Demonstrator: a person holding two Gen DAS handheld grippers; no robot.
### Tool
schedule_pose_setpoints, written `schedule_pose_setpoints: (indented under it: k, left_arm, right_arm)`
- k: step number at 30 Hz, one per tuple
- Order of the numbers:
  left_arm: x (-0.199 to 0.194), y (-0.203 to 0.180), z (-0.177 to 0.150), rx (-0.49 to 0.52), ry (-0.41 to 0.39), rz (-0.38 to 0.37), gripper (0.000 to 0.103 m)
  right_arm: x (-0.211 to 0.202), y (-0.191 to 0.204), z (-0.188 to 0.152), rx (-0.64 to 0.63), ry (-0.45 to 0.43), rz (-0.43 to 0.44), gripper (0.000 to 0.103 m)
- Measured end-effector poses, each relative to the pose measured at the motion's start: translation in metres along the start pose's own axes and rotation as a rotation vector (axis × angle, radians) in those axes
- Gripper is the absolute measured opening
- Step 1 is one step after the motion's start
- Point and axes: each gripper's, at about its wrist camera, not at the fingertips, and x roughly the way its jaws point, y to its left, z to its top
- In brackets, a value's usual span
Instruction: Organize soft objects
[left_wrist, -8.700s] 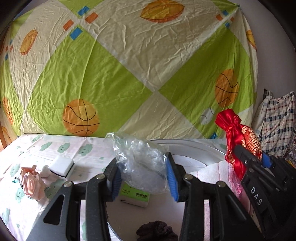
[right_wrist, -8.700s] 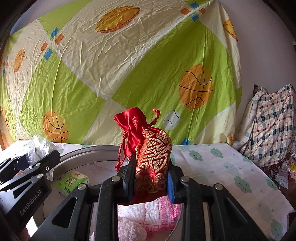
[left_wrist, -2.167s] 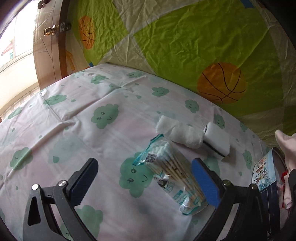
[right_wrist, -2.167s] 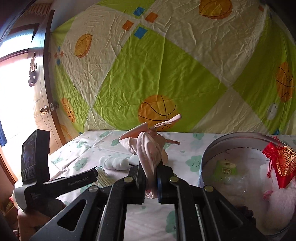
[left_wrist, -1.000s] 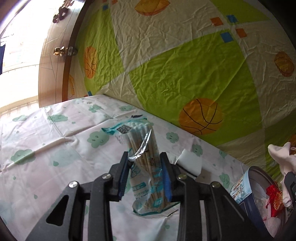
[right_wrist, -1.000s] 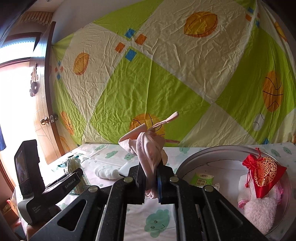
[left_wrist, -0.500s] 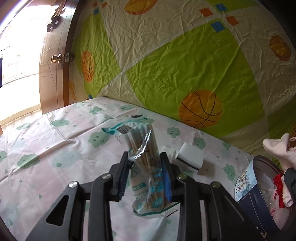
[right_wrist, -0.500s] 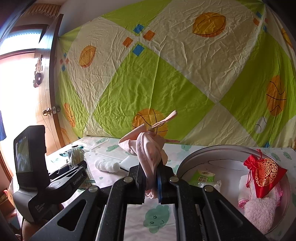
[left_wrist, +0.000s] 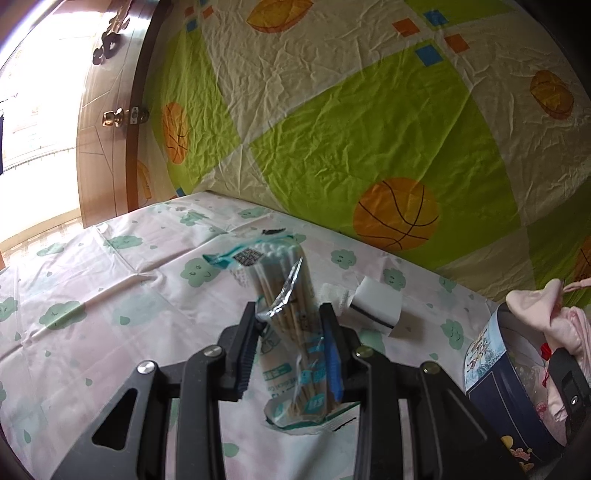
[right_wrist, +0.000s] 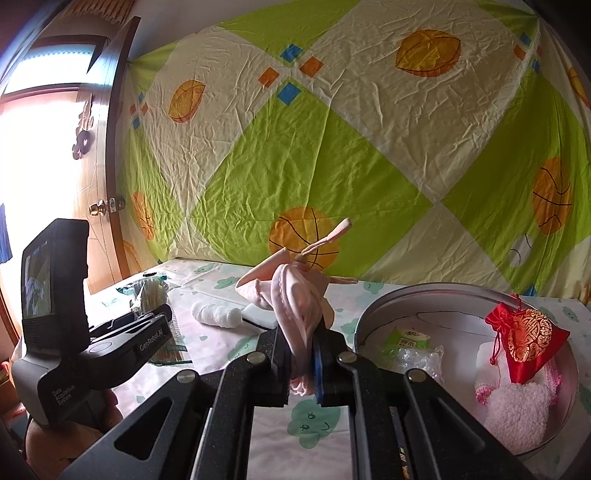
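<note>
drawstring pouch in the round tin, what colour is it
Red satin with a gold woven pattern, on the pouch; clearest in the right wrist view.

Backdrop sheet (right_wrist: 332, 155) showing lime green and cream diamonds, orange basketballs, small blue and orange squares. Tablecloth (left_wrist: 110, 295) looking pale pink with mint green smiley clouds. Cotton swab pack (left_wrist: 291, 332) showing clear plastic with teal print, tan sticks inside. Sponge (left_wrist: 376, 306) looking white with dark stripe. Cloth (right_wrist: 295, 295) looking pale pink. Pouch (right_wrist: 524, 339) glowing red with gold pattern. Tin (left_wrist: 491, 384) showing navy side with cartoon print. Gripper pads (left_wrist: 332, 362) looking blue.
</note>
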Motion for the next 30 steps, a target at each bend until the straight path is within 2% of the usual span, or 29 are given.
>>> schedule_pose_setpoints:
  k: [22, 30]
  left_arm:
    - [-0.023, -0.038, -0.014, 0.038, 0.008, -0.111, 0.031]
    - [-0.038, -0.068, -0.017, 0.085, -0.013, -0.180, 0.031]
  right_arm:
    - [-0.028, -0.033, -0.011, 0.005, -0.014, -0.077, 0.010]
    - [-0.045, -0.051, -0.010, 0.014, -0.060, -0.139, 0.010]
